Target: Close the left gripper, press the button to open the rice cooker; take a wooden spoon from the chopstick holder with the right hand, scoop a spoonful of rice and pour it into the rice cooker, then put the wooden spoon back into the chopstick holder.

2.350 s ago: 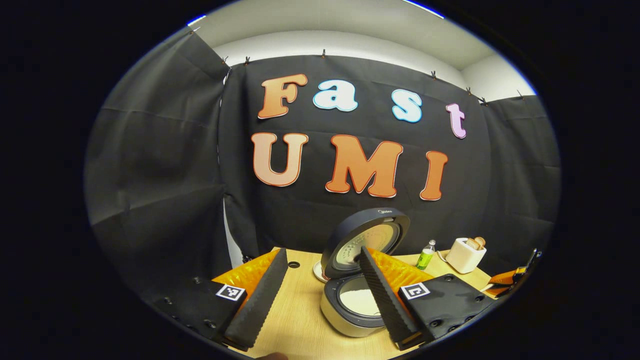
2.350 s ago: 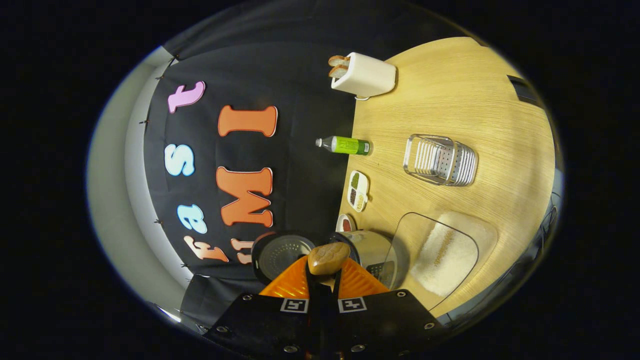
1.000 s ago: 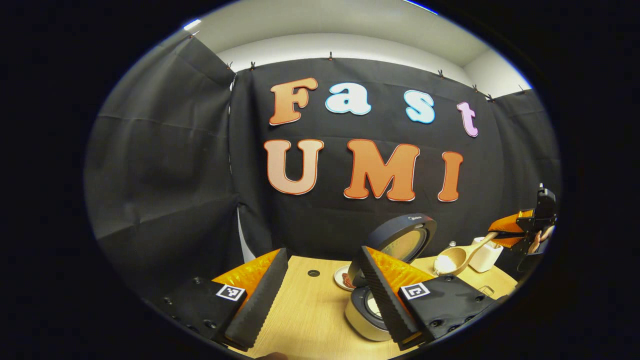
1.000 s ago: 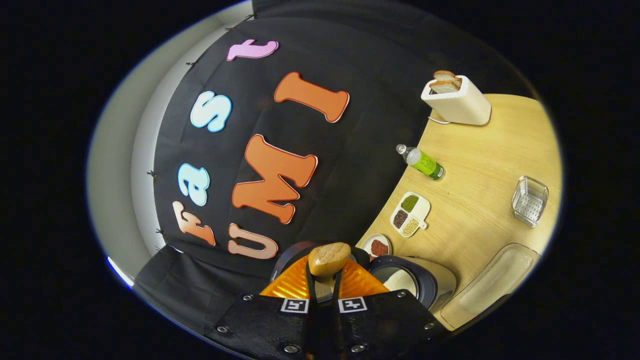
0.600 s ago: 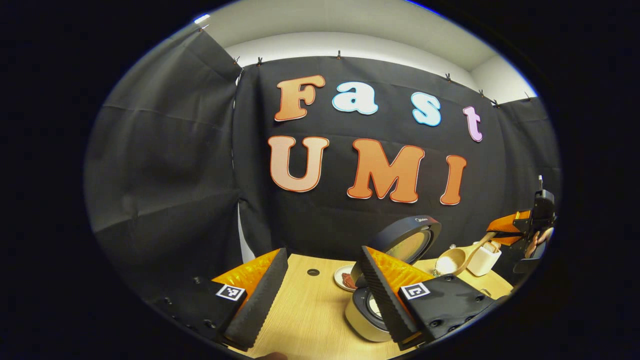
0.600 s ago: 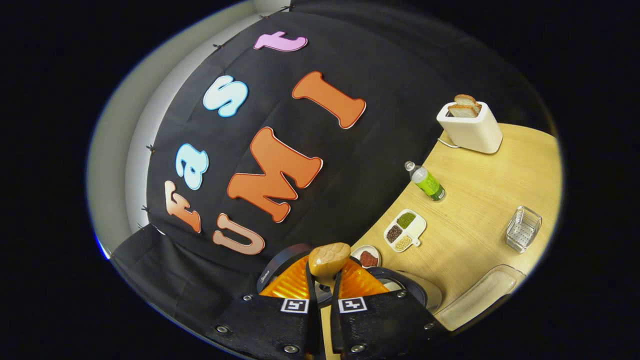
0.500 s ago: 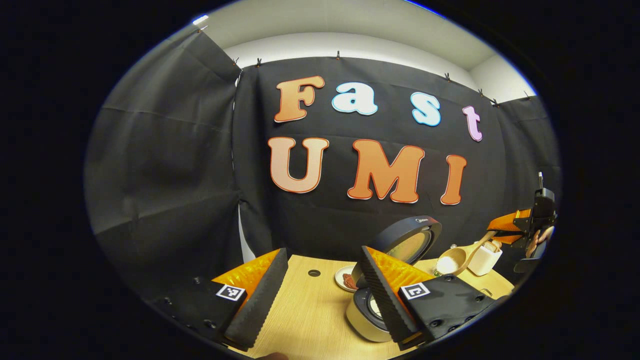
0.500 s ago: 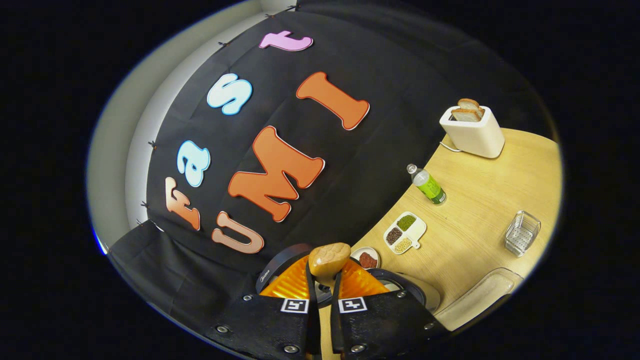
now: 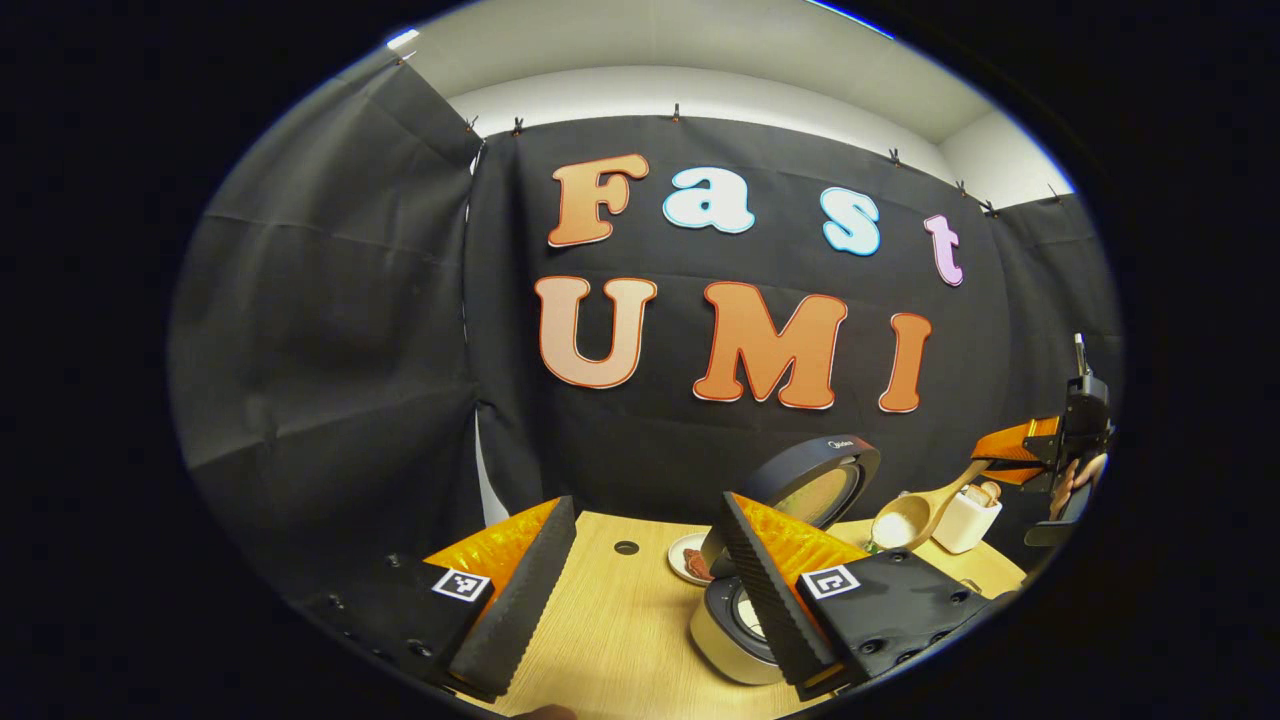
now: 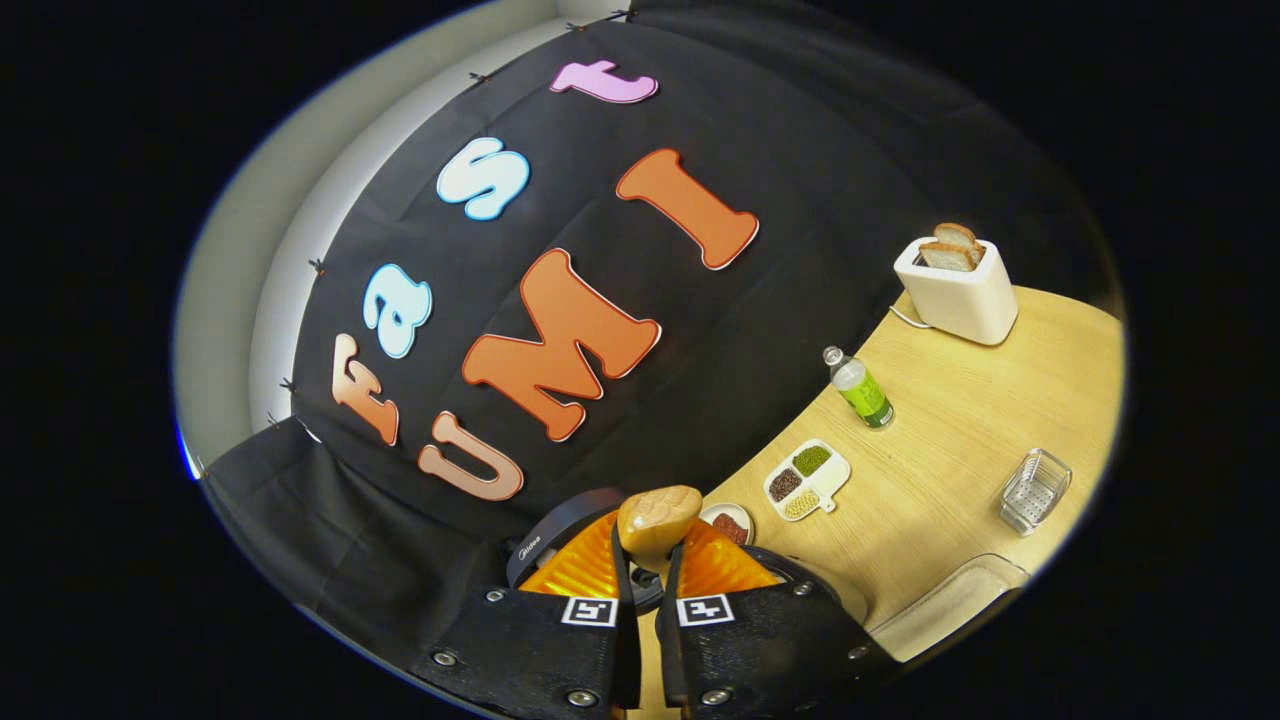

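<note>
In the left gripper view, the raised lid (image 9: 815,480) of the rice cooker (image 9: 725,635) stands upright on the far side of the pot, blocking access from the back wall. The wooden spoon (image 9: 915,512) hangs to the right of the lid. Bare table (image 9: 610,620) lies open to the cooker's left. In the right gripper view, a wide bare strip of table separates the bottle (image 10: 860,388), toaster (image 10: 958,285) and sectioned dish (image 10: 808,478) from the chopstick holder (image 10: 1033,490).

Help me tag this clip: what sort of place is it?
Probably a staged kitchen booth: a wooden table holds an open rice cooker, a toaster and a bottle, backed by black cloth.
</note>
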{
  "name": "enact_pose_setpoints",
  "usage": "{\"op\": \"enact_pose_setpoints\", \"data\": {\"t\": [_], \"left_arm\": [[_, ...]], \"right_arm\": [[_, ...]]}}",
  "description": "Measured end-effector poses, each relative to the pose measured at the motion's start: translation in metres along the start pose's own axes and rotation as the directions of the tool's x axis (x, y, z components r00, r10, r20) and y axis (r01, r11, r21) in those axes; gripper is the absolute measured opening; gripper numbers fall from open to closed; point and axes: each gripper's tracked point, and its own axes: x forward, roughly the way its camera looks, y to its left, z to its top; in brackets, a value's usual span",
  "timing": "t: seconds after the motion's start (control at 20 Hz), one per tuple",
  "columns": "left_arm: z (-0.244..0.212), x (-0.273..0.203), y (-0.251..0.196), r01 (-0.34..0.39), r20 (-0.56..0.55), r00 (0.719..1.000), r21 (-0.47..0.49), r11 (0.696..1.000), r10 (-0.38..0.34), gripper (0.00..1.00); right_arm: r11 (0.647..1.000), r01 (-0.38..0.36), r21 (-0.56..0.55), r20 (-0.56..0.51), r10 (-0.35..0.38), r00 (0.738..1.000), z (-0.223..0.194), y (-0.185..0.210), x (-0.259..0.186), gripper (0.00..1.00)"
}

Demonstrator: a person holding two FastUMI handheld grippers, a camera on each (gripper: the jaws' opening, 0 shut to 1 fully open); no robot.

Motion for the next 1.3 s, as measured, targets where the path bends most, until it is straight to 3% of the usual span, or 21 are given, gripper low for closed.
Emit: {"op": "enact_pose_setpoints", "data": {"t": [0.45,0.5,0.75,0.8,1.3], "left_arm": [[-0.005,-0.003,0.003,-0.016,-0.01,1.0,0.002,1.0,0.016,0.94],[-0.006,-0.003,0.005,-0.017,-0.009,1.0,0.004,1.0,0.017,0.97],[-0.005,-0.003,0.006,-0.023,-0.011,1.0,0.019,1.0,0.023,0.94],[-0.005,-0.004,0.007,-0.022,-0.01,1.0,0.019,1.0,0.022,0.97],[-0.004,-0.005,0.01,-0.023,-0.005,1.0,0.015,1.0,0.023,0.94]], "right_arm": [[0.998,-0.006,-0.064,0.009,0.006,1.0,0.0,0.007,-0.005,0.07],[0.998,-0.005,-0.068,0.014,0.005,1.0,0.001,0.008,-0.004,0.07],[0.991,-0.014,-0.135,0.032,0.019,0.999,0.002,0.017,-0.005,0.07],[0.987,-0.017,-0.157,0.034,0.023,0.999,0.001,0.019,-0.005,0.07],[0.925,-0.044,-0.378,0.066,0.074,0.995,-0.005,0.051,-0.013,0.07]]}}
